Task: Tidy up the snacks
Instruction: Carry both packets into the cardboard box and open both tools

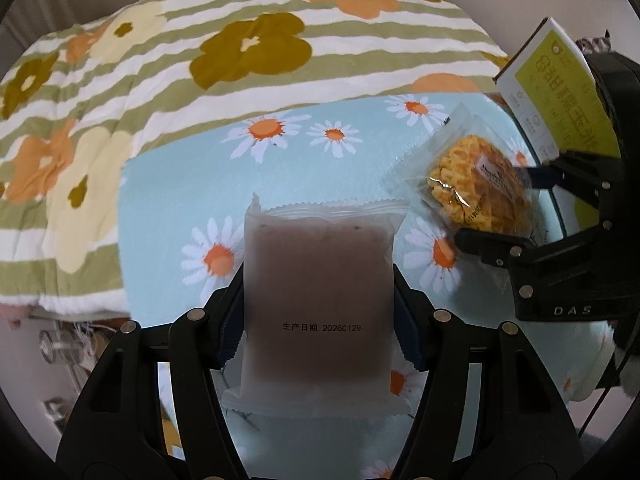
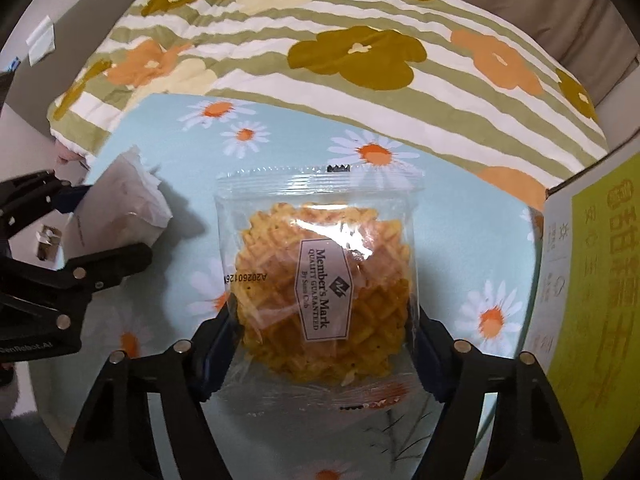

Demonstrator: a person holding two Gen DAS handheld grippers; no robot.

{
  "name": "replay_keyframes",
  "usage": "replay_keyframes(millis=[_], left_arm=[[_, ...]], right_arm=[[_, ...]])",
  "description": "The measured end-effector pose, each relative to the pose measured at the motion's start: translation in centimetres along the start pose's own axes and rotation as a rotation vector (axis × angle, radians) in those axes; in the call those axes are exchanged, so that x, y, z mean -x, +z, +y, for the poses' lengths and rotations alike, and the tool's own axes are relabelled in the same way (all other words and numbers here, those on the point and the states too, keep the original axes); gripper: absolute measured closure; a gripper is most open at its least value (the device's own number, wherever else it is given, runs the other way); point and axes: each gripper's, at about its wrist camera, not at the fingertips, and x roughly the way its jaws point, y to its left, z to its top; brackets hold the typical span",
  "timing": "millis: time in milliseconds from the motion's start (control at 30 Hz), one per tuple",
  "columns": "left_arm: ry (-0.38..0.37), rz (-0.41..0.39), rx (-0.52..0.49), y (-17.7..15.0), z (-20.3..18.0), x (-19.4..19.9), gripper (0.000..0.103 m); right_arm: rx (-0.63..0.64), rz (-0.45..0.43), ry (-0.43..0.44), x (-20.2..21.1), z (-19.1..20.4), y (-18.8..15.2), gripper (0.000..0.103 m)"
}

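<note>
My left gripper (image 1: 318, 320) is shut on a frosted packet (image 1: 318, 292) with a purple-brown cake inside, its pads pressing on both long sides. The right wrist view shows that same packet (image 2: 124, 208) at the left, between the left gripper's fingers (image 2: 116, 258), casting a shadow on the cloth. A clear packet of golden waffle biscuits (image 2: 320, 280) sits between the fingers of my right gripper (image 2: 322, 340), which is shut on its sides. In the left wrist view the waffle packet (image 1: 476, 184) and the right gripper (image 1: 516, 208) are at the right.
A light blue daisy-print cloth (image 1: 180, 200) lies under both packets. A green-striped flowered quilt (image 1: 240, 40) is bunched up behind it. A yellow-green printed box (image 2: 592, 280) stands close on the right of the right gripper, with its edge also in the left view (image 1: 560, 92).
</note>
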Motion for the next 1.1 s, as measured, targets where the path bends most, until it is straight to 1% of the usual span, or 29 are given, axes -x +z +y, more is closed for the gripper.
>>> replay_keyframes(millis=[133, 300, 400, 567, 700, 800, 833, 900, 967, 1033, 1100], left_arm=[[0.004, -0.032, 0.021, -0.5, 0.0, 2.5, 0.043], [-0.034, -0.124, 0.038, -0.2, -0.7, 7.7, 0.043], [-0.047, -0.181, 0.036, 0.4, -1.8, 11.2, 0.043], [-0.048, -0.243, 0.013, 1.6, -5.0, 15.3, 0.043], [-0.056, -0.292, 0.006, 2.4, -9.4, 17.5, 0.043], [-0.074, -0.334, 0.02, 2.6, -13.1, 18.5, 0.043], [-0.077, -0.339, 0.028, 2.7, -14.9, 18.6, 0.043], [-0.098, -0.346, 0.04, 2.9, -17.6, 18.6, 0.043], [-0.12, -0.349, 0.04, 3.1, -21.2, 18.2, 0.043], [-0.123, -0.344, 0.039, 3.2, -24.1, 17.5, 0.043], [-0.129, -0.332, 0.052, 3.4, -26.3, 16.6, 0.043]], right_arm=[[-0.054, -0.071, 0.029, 3.5, 0.6, -0.4, 0.032], [-0.103, -0.166, 0.035, 9.4, 1.2, -1.3, 0.032], [-0.123, -0.231, 0.032, 13.4, 1.0, -2.2, 0.032], [-0.152, -0.328, 0.019, 18.9, -1.0, -4.2, 0.032], [-0.163, -0.393, 0.012, 22.7, -4.0, -6.5, 0.032], [-0.151, -0.418, 0.008, 24.7, -6.8, -8.4, 0.032], [-0.146, -0.42, 0.003, 25.2, -7.7, -9.0, 0.032], [-0.135, -0.422, -0.004, 26.0, -9.6, -10.1, 0.032], [-0.12, -0.424, -0.011, 26.8, -11.8, -11.2, 0.032], [-0.113, -0.425, -0.014, 27.2, -13.5, -12.2, 0.032], [-0.111, -0.423, 0.001, 27.6, -15.4, -13.2, 0.032]])
